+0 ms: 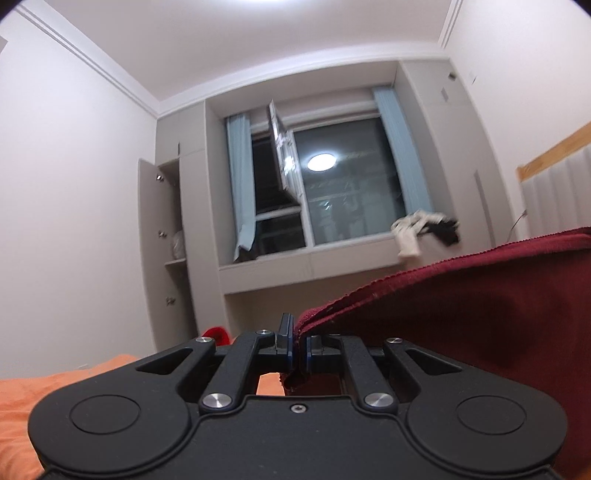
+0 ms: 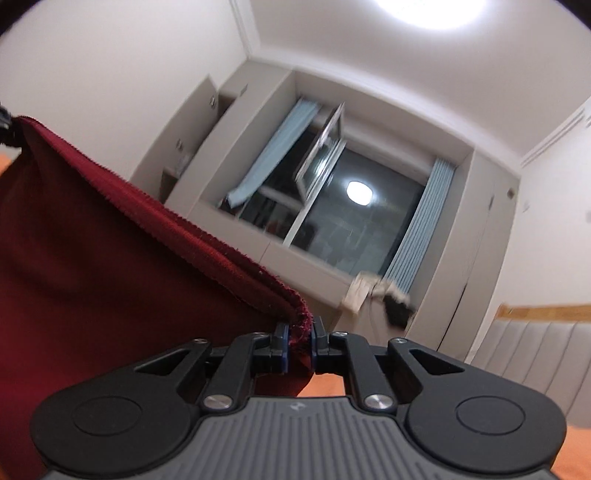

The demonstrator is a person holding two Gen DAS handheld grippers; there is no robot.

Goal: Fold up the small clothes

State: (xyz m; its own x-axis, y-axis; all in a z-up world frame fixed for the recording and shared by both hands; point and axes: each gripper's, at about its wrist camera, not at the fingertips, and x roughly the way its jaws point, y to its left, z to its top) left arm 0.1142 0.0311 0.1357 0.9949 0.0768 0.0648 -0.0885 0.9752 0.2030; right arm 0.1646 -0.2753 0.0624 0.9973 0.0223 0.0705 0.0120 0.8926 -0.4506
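Both claws, left gripper (image 1: 298, 349) and right gripper (image 2: 298, 345), stay out: you clamp the dark red garment (image 1: 461, 314) taut from 9 to 3 o'clock, presumably squaring it to fold.

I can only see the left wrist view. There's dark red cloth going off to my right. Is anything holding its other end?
Observer: Yes. The right tool is shut on the opposite corner of the dark red cloth.
Operator: So both tools hold it?
Observer: Both do. The left tool pinches its own corner too, and the hem runs taut between them, clear of the orange bedding.
Operator: Can you see the room's lamp itself?
Observer: Yes, the ceiling light glows at the top of the right view.
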